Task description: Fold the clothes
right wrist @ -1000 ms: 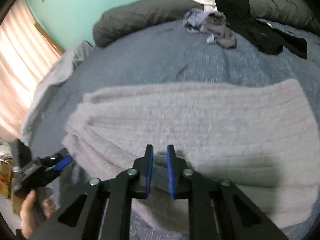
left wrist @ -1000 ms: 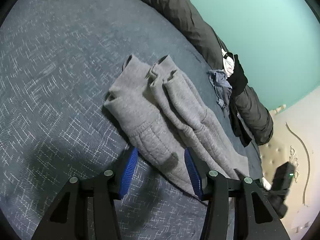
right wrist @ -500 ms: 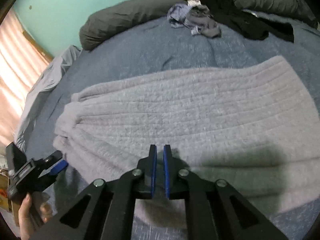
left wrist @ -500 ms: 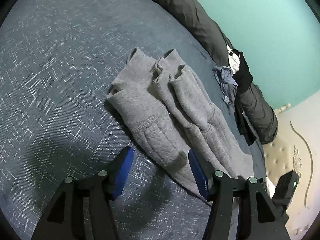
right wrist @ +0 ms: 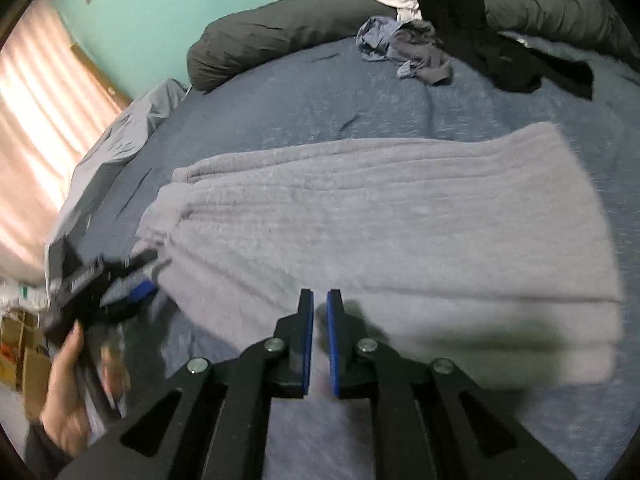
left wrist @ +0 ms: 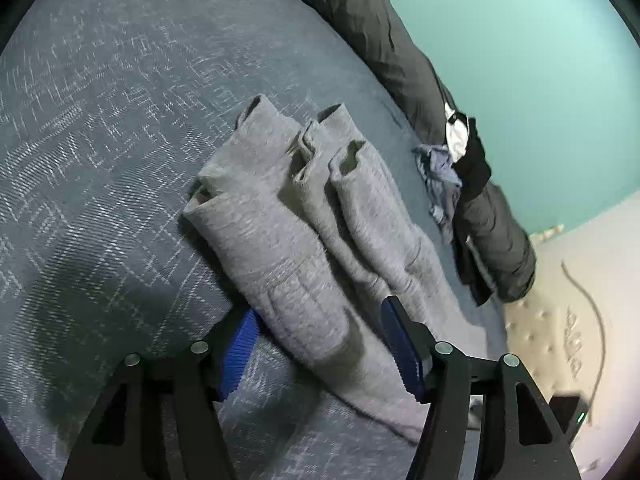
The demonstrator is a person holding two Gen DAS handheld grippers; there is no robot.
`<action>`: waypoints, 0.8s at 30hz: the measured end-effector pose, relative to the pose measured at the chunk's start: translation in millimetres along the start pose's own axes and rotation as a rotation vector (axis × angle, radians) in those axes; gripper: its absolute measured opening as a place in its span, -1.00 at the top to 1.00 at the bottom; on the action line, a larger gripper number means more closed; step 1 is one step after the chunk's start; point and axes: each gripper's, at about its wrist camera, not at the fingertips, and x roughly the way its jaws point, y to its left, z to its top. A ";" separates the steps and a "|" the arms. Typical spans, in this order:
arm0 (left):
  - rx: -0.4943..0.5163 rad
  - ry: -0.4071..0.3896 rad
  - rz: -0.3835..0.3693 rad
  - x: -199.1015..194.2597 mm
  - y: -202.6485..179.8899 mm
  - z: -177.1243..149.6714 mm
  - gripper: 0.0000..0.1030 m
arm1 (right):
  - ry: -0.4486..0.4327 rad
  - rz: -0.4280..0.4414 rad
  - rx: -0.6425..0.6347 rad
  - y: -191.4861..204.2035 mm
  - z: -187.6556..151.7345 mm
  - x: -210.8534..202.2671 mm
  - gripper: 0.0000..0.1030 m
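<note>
A grey knitted garment [left wrist: 304, 240] lies folded in long layers on the blue bedspread [left wrist: 100, 160]; it also shows in the right wrist view [right wrist: 380, 232]. My left gripper [left wrist: 320, 320] is open, its blue pads on either side of the garment's near corner. My right gripper [right wrist: 319, 308] is nearly shut with a narrow gap, empty, just above the garment's near edge. The left gripper and the hand holding it show in the right wrist view [right wrist: 100, 292], at the garment's left end.
A dark rolled duvet [right wrist: 280, 32] lies along the back of the bed by the teal wall. A bluish crumpled garment [right wrist: 404, 48] and black clothes [right wrist: 500, 52] lie near it. A beige tufted headboard [left wrist: 560, 320] is at the right.
My left gripper has pulled back and then moved in around the garment's corner, staying open. My right gripper has let go of the fold it pinched and drawn back slightly.
</note>
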 end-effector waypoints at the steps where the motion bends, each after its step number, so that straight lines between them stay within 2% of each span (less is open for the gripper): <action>1: -0.012 -0.006 -0.011 0.2 1.0 0.5 -0.30 | -0.002 -0.002 0.016 -10.1 -5.4 -6.6 0.88; 5: -0.048 -0.022 -0.035 4.8 2.3 4.0 -0.32 | -0.013 -0.033 0.058 -47.6 -26.4 -34.6 0.88; 8: -0.054 -0.028 -0.041 9.5 -1.5 6.0 -0.54 | -0.023 -0.086 0.072 -71.5 -38.5 -52.5 0.88; 13: -0.041 -0.048 -0.012 14.0 -8.4 10.1 -0.55 | -0.020 -0.164 0.080 -101.7 -43.7 -62.4 0.88; 19: -0.021 -0.065 0.011 19.3 -11.6 15.8 -0.54 | -0.015 -0.201 0.111 -126.9 -47.0 -66.3 0.88; 22: 0.011 -0.070 0.043 21.2 -14.1 15.9 -0.35 | -0.022 -0.206 0.130 -134.0 -48.1 -70.7 0.88; 24: 0.019 -0.069 0.038 20.4 -13.4 16.8 -0.25 | -0.027 -0.204 0.143 -137.8 -49.8 -73.6 0.88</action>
